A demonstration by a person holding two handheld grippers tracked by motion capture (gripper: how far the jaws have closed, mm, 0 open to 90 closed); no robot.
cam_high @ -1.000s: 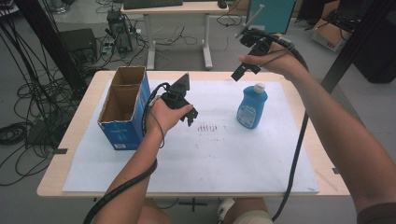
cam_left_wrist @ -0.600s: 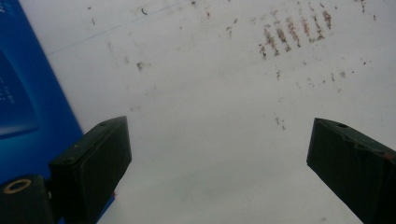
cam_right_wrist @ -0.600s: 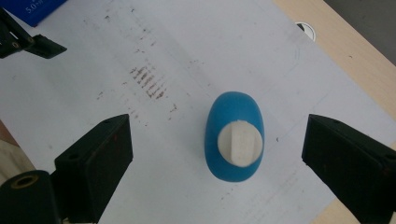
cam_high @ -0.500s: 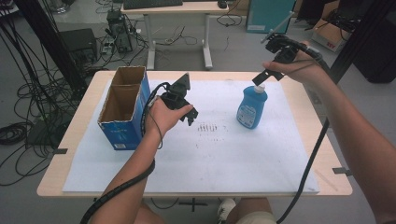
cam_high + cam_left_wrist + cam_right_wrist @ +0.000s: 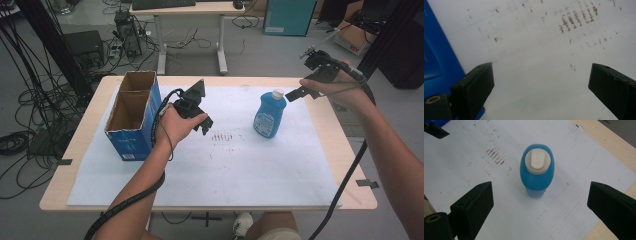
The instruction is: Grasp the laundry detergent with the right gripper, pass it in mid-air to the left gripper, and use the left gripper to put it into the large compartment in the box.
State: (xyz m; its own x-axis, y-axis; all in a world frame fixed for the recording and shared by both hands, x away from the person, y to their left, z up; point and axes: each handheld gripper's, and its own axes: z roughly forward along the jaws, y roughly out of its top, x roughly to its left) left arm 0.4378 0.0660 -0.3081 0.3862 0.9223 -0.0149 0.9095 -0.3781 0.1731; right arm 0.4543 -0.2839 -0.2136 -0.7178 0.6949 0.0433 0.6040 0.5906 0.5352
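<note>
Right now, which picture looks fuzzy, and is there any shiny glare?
High view: a bit soft, the right tongs slightly smeared. Right gripper view: the blue bottle is fairly sharp, its foot fuzzier, no strong glare. Left gripper view: the white sheet looks washed out, with soft specks.

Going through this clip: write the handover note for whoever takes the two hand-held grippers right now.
Left hand-held gripper: jaws open, nothing between them, held above the white sheet beside the blue cardboard box.
Right hand-held gripper: jaws wide and just opening further, nothing gripped; in the right gripper view it looks down on the blue bottle.
Things: bottle stands upright on the sheet, white cap on, right of centre. Box stands open-topped at the table's left.
Done: right gripper brought close to the bottle.
Left: probably lower the right gripper around the bottle and close on it; the box looks a likely destination, though that is a guess.
</note>
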